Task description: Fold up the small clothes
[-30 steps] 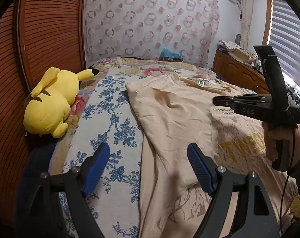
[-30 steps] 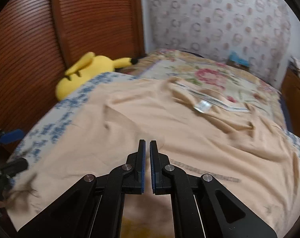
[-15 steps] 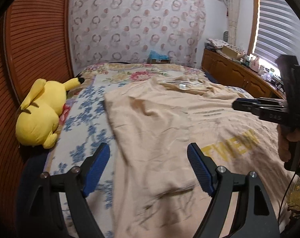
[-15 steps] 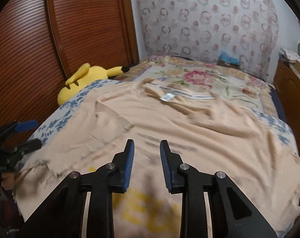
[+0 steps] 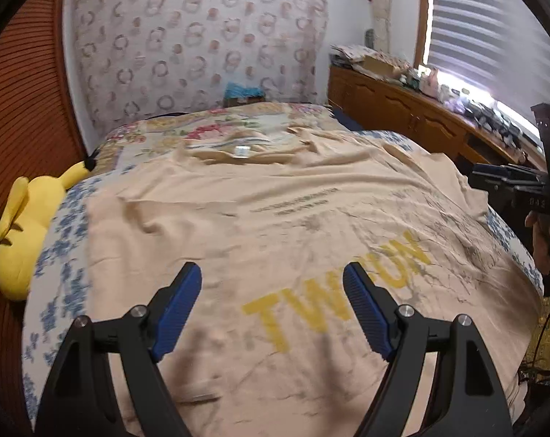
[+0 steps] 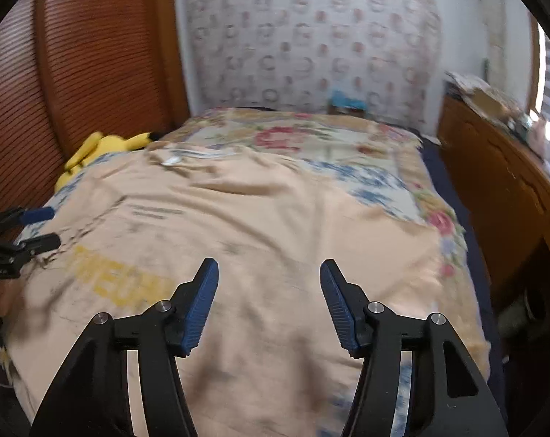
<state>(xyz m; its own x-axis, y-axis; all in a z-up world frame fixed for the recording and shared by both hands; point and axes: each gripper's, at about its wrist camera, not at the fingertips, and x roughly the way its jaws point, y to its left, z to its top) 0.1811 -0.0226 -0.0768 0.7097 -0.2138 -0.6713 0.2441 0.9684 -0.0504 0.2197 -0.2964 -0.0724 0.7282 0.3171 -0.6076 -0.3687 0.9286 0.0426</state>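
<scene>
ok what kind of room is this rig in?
Almost certainly a home bedroom: a bed with a floral cover, a beige T-shirt spread flat on it, a yellow plush toy at the bed's edge, and a cluttered wooden sideboard under a window with blinds.

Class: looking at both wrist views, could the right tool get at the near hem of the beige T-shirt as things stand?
Probably yes. The right tool hangs open and empty above the T-shirt, nothing lies on the cloth below it, and the left tool is off to the side.

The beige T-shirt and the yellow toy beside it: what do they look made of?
T-shirt: thin, matte woven or knit fabric, likely cotton; it creases softly, print cracked. Yellow toy: plush, fuzzy stuffed cloth, judging by its rounded, squashed shape.
</scene>
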